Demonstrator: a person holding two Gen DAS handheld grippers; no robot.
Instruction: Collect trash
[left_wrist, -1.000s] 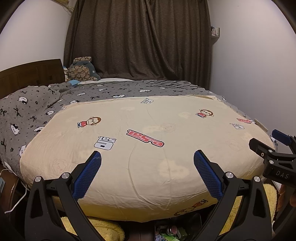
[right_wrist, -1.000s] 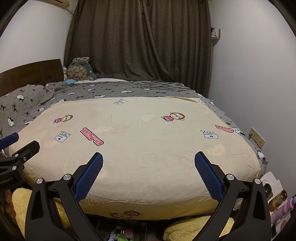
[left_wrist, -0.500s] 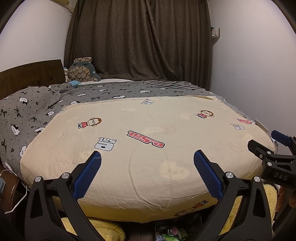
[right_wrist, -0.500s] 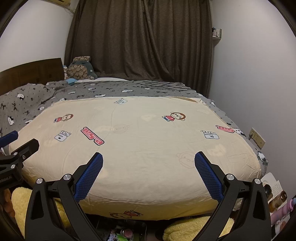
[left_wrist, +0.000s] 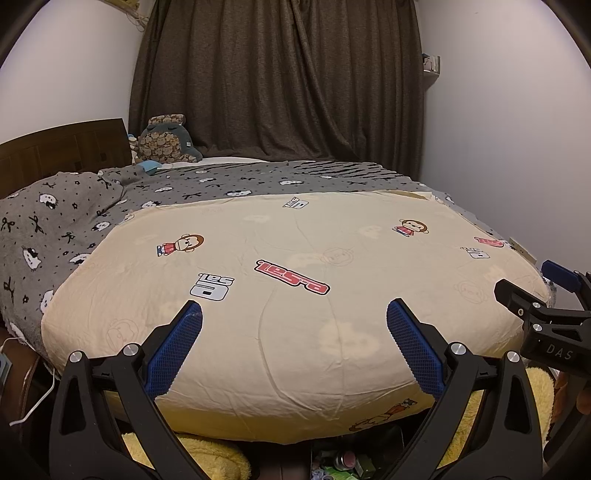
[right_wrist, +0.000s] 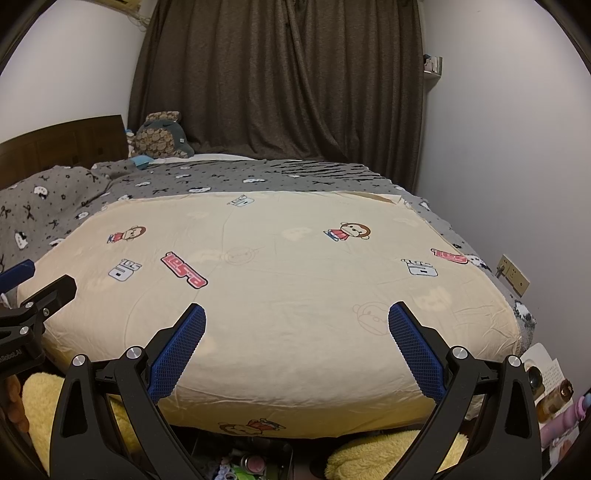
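Note:
My left gripper (left_wrist: 294, 310) hangs open over the foot of a bed, nothing between its blue pads. My right gripper (right_wrist: 296, 312) is open too and empty; it also shows at the right edge of the left wrist view (left_wrist: 535, 284). The left gripper appears at the left edge of the right wrist view (right_wrist: 33, 280). Small litter, a can and wrappers (left_wrist: 341, 461), lies on the floor below the bed's foot; the same litter (right_wrist: 251, 461) sits low between the right gripper's arms. No trash shows on the bed top.
A cream cartoon-print quilt (left_wrist: 295, 295) covers the bed, with a grey blanket (left_wrist: 55, 229) and a plush toy (left_wrist: 166, 142) behind. Yellow fluffy fabric (right_wrist: 369, 458) lies at the bed's foot. Bottles (right_wrist: 554, 398) stand by the right wall. Dark curtains (left_wrist: 277, 81) hang behind.
Both views have shifted only slightly; the grippers stay open and nothing has been picked up.

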